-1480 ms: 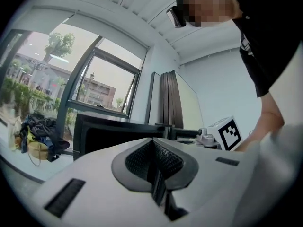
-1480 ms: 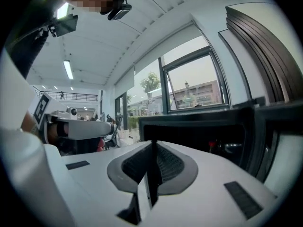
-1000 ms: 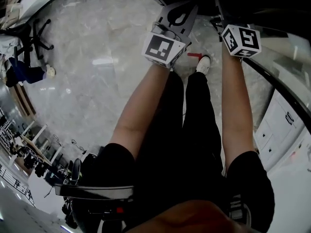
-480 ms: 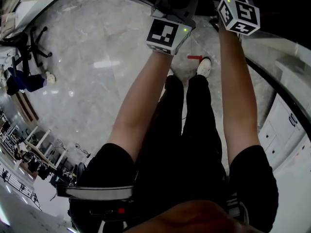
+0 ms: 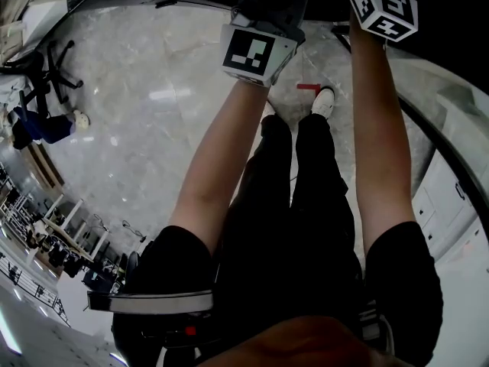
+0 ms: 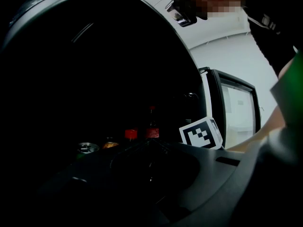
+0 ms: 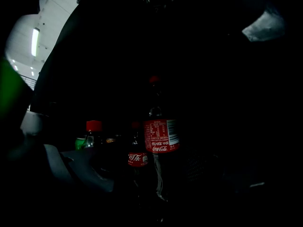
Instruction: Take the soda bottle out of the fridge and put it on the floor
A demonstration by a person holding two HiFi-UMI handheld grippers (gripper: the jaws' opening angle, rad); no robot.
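**A:** What is at the far left?

**B:** From the head view, a pale marble floor [image 5: 153,136] with a black office chair [image 5: 57,56] at its left edge. The person [image 5: 298,228] wearing the camera is seen from above, dressed in black.

**A:** And the left gripper?

**B:** The left gripper [image 6: 149,144] points into a dark fridge [image 6: 94,70]. In its own view the two jaws meet at a single tip, clenched with nothing between them. Beyond the tip and to the left, the top of a can [image 6: 87,147] catches a little light.

**A:** Further right?

**B:** A short red mark [image 5: 307,87] lies on the floor just beside a white shoe [image 5: 324,102]. Then comes the right gripper [image 5: 383,8], showing its black-and-white marker cube. Its jaws have just been opening and are now released, spread wide and pressing on nothing.

**A:** Where is the soda bottle?

**B:** The soda bottle [image 7: 161,136] stands upright inside the fridge, not yet on the floor. It is straight ahead of the right gripper, in the middle of that gripper's view, with dark drink, a red label and a red cap. It is too dark to tell whether it already stands between the jaws. A smaller bottle [image 7: 137,159] with a red label stands just to its left. A red-capped bottle [image 7: 93,129] is further left again.

**A:** And the far right?

**B:** White cabinets [image 5: 451,197] along the edge of the floor.
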